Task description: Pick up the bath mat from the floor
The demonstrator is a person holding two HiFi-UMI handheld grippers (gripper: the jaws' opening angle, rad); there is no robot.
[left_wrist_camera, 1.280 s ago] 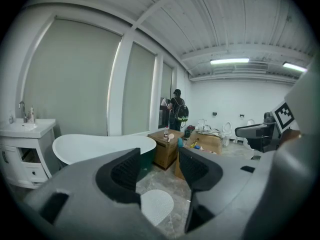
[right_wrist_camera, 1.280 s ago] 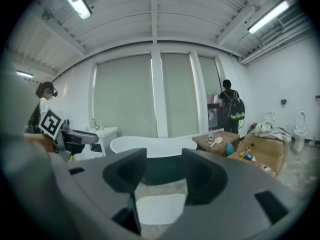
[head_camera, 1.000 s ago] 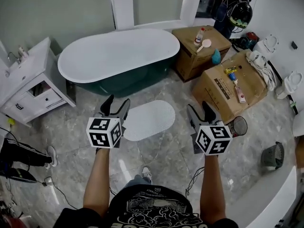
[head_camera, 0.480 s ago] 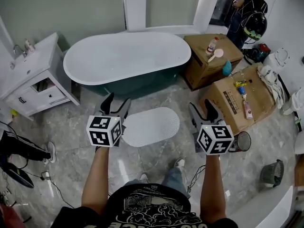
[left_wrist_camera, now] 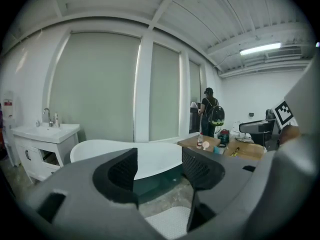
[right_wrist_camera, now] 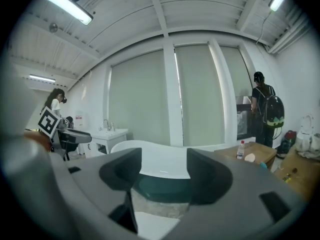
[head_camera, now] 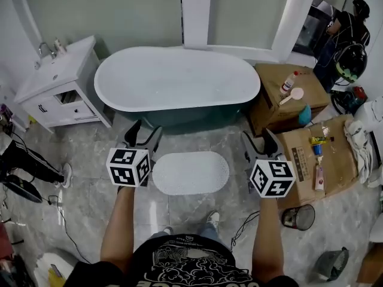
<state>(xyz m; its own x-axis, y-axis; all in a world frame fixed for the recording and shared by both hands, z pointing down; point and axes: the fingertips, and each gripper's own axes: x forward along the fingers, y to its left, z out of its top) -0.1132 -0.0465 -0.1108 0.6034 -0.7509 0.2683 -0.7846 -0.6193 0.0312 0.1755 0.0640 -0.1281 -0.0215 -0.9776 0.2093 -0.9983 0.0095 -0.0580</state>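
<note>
A: What does the head view show?
B: A white oval bath mat [head_camera: 190, 173] lies flat on the marble floor [head_camera: 179, 205] before the bathtub [head_camera: 176, 79], between the left tongs [head_camera: 143, 133] and right tongs [head_camera: 260, 137].
A: Left gripper view?
B: Tongs apart, nothing between them; mat below.
A: Right gripper view?
B: Tongs apart, empty; mat edge below.

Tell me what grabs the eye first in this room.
The big white bathtub against the far wall dominates. In front of it a white oval bath mat lies flat on the marble floor. The left gripper and right gripper hover to either side, both open and empty.
</note>
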